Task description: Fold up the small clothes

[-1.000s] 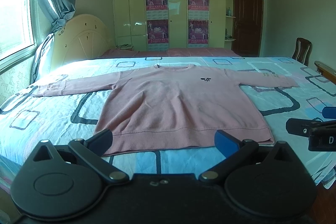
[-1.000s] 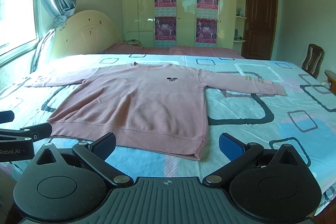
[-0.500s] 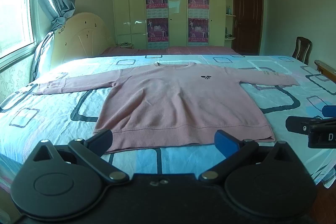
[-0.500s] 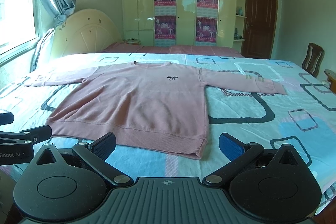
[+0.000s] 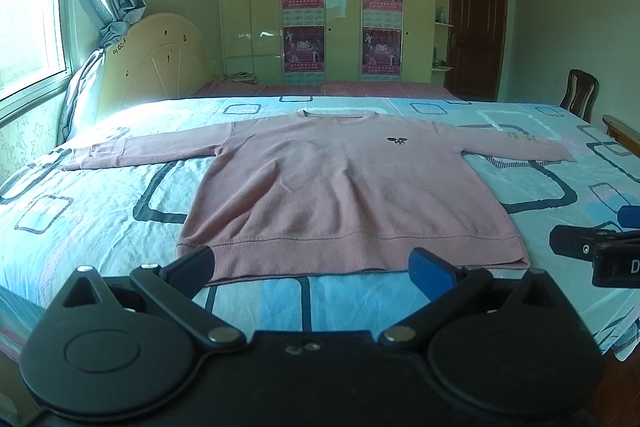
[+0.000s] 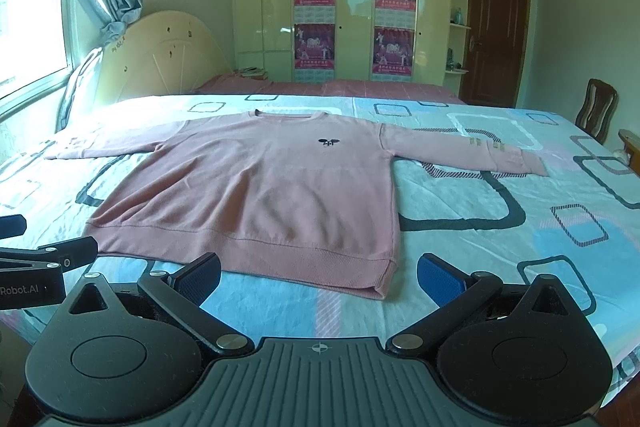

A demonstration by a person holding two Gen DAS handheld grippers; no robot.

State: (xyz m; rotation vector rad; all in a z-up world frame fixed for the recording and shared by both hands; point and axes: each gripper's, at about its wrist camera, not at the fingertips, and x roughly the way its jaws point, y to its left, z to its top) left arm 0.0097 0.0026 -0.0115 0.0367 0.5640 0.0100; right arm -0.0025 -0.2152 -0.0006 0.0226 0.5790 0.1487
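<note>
A pink long-sleeved sweater [image 5: 340,183] [image 6: 264,187] lies flat and face up on the bed, both sleeves spread out sideways, its hem toward me. My left gripper [image 5: 316,265] hovers open just short of the hem's middle, nothing between its fingers. My right gripper [image 6: 320,277] is open too, near the hem's right corner, and holds nothing. Each gripper shows at the edge of the other's view: the right gripper [image 5: 596,247] and the left gripper [image 6: 44,259].
The bed [image 5: 100,211] carries a blue sheet with dark square patterns. A cream headboard [image 5: 160,55] and a curtained window are at the left. Wardrobe doors with posters [image 5: 340,23] stand behind. A wooden chair [image 6: 600,107] is at the far right.
Both views have tilted slightly, so the sweater sits a little lower in frame. Both grippers stay open and the sweater has not moved.
</note>
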